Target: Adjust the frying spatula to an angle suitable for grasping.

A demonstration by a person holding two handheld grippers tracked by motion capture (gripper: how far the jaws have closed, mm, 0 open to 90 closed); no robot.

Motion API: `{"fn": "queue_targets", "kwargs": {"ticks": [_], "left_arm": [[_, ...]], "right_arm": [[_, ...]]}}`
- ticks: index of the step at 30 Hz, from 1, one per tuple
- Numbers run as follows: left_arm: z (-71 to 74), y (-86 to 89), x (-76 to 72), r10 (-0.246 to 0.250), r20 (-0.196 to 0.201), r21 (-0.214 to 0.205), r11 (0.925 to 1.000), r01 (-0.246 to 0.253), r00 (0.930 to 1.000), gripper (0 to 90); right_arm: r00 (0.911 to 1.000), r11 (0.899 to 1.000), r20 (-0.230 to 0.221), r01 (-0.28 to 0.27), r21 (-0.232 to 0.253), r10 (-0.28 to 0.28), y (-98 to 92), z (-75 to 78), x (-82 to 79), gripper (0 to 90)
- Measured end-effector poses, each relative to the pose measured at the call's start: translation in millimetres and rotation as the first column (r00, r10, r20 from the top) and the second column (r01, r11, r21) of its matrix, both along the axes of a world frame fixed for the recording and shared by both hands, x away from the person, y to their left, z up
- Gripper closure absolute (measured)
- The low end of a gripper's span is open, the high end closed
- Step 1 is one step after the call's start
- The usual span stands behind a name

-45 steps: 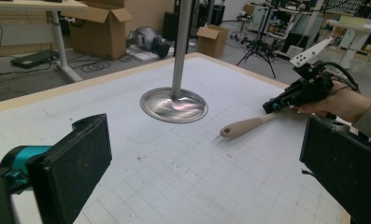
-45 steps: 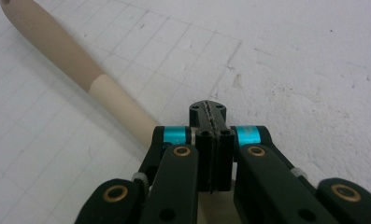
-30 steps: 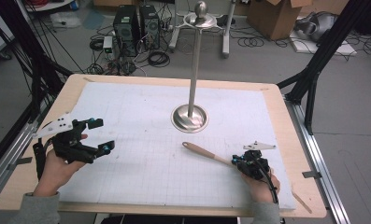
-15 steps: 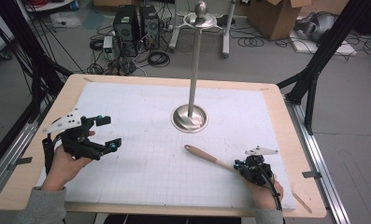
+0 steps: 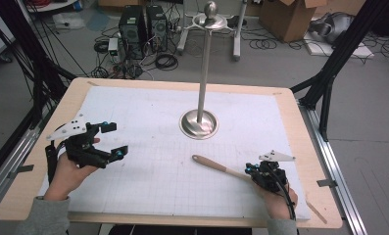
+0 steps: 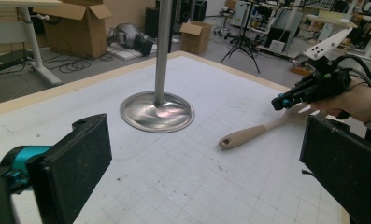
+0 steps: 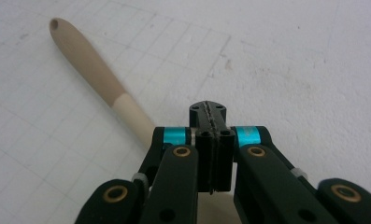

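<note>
Your right gripper (image 5: 255, 172) is clamped fully closed over the wooden spatula (image 5: 216, 165) lying flat on the mat (image 5: 148, 112), left gripper (image 5: 111, 142) wide open, holding nothing.

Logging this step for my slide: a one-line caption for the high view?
Right gripper shut over the spatula, left gripper open, metal stand between.

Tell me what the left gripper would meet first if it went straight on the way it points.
Probably the spatula handle; the left gripper aims between it and the stand's base, though depth is unclear.
</note>
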State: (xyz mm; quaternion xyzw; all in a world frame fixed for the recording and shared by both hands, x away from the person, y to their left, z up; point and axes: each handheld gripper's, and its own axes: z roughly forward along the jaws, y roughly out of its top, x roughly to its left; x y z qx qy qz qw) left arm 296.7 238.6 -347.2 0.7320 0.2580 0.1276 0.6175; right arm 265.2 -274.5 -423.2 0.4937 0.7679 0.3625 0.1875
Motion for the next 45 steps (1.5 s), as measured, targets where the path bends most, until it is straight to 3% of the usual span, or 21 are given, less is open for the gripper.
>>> {"fn": "queue_targets", "kwargs": {"ticks": [8, 21, 33, 45], "left_arm": [[0.4, 8.0, -5.0, 0.022, 0.003, -0.002, 0.9998, -0.022, 0.9998, 2.7], [0.3, 27.2, -19.2, 0.078, 0.004, -0.006, 0.9969, -0.078, 0.9969, 2.7], [0.3, 42.0, -29.9, 0.119, 0.005, -0.008, 0.9928, -0.119, 0.9928, 2.7], [-0.7, 47.8, -34.1, 0.136, 0.003, -0.008, 0.9907, -0.136, 0.9907, 2.7]], "right_arm": [[0.9957, 0.996, 0.022, -0.09, -0.011, 0.09, 25.7, 2.6, 3.0, 90.0], [0.9775, 0.977, 0.014, -0.21, -0.044, 0.211, 67.7, -1.2, 13.0, 90.0], [0.9547, 0.955, 0.031, -0.295, -0.024, 0.296, 87.6, -7.6, 19.2, 90.0], [0.9372, 0.937, 0.028, -0.346, -0.053, 0.348, 102.2, -17.8, 24.7, 90.0]]}}
